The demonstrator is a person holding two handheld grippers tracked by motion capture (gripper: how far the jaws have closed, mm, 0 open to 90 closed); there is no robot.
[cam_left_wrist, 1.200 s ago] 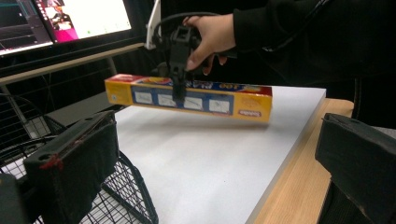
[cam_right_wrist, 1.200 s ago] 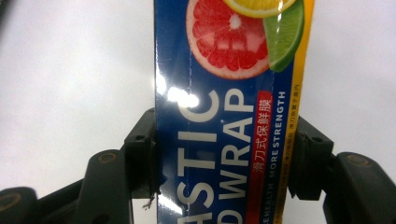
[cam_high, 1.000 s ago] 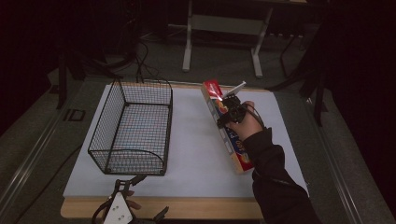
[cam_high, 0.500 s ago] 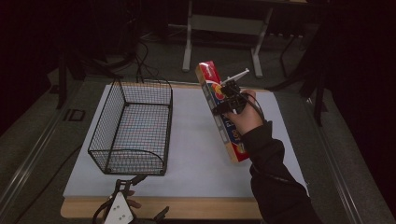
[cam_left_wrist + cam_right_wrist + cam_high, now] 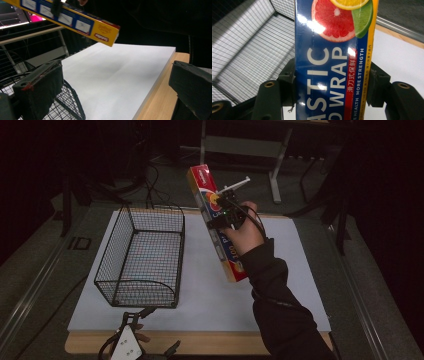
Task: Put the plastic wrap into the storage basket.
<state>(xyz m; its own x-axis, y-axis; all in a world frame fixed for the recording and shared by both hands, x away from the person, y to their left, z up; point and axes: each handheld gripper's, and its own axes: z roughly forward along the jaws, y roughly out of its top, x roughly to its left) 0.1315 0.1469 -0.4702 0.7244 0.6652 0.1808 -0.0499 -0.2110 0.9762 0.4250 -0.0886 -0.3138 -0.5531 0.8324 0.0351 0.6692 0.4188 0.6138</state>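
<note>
Above the white mat (image 5: 280, 285) | right gripper (image 5: 226, 214) clamped on plastic wrap box (image 5: 216, 222), lifted clear | wire basket (image 5: 140, 252) empty, so drop-off looks pending (probably) | left gripper (image 5: 131, 346) jaws apart, holding nothing

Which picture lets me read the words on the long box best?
The right gripper view: the plastic wrap box sits close, its letters big. The high view shows the whole box but tiny; the left gripper view shows its yellow end.
</note>
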